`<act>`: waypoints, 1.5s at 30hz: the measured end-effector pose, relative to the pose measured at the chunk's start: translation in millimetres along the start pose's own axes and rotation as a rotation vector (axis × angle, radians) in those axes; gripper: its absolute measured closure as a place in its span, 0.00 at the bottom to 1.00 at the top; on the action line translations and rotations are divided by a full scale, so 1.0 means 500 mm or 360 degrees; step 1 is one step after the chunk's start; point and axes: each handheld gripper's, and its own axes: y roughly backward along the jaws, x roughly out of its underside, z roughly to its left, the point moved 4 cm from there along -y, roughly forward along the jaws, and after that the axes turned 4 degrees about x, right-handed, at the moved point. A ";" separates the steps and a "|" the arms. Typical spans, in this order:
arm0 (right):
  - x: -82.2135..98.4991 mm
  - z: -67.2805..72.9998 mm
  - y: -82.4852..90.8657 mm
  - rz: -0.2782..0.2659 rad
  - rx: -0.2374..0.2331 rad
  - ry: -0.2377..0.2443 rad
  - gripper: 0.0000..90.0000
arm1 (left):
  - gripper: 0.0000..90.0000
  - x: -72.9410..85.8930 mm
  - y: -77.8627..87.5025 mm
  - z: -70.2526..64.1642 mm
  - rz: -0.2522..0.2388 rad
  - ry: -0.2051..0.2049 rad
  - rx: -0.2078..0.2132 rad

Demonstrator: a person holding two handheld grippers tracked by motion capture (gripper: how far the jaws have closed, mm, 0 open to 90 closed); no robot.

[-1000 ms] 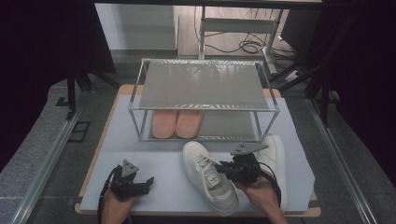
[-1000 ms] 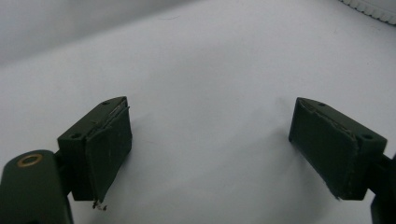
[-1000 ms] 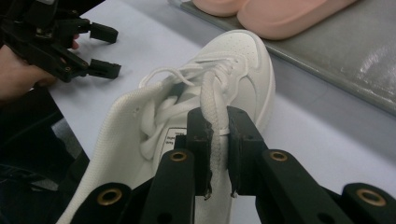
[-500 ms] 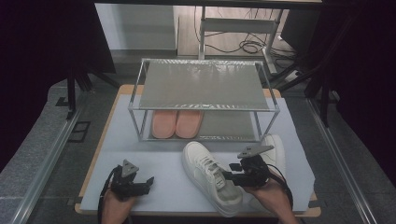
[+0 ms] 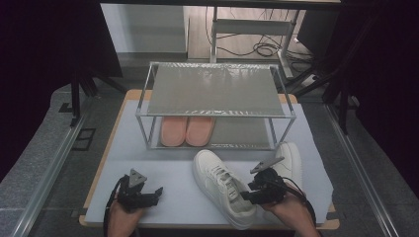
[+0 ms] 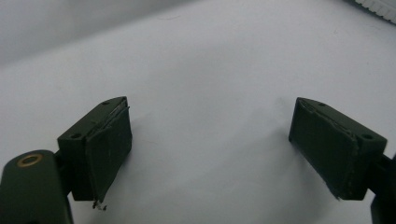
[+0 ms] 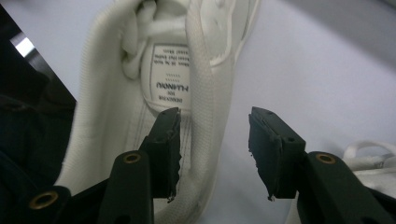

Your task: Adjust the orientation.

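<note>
The right claw [image 5: 249, 191] has just been opening: a second ago it was clenched on the collar of the white sneaker [image 5: 222, 190], and now, in the right gripper view, its jaws stand apart astride that collar wall [image 7: 205, 140] — one jaw inside the shoe, one outside, neither pad pressing. The sneaker lies released on the tabletop [image 5: 173, 173] in the lower middle of the high view, toe toward the upper left, in front of the metal rack [image 5: 217, 89]. Its mate [image 5: 291, 158] sits just beside it at the lower right. Pink slippers [image 5: 188, 131] rest on the rack's lower shelf. The left claw [image 5: 157, 191] hangs idle at the lower left, jaws wide over bare tabletop. The placing looks finished — backing the claw off the collar seems next.
</note>
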 end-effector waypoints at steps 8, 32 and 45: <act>-0.006 0.000 -0.015 0.0072 0.0019 0.0031 0.68 | 0.15 0.000 0.000 0.000 -0.0005 0.0005 0.0000; -0.025 -0.016 0.012 -0.0076 -0.0456 -0.0298 0.93 | 0.15 0.000 0.000 0.000 -0.0002 0.0002 0.0001; -0.068 -0.010 0.041 -0.0227 -0.0661 -0.0372 0.93 | 0.15 0.000 0.000 0.000 -0.0005 0.0000 0.0000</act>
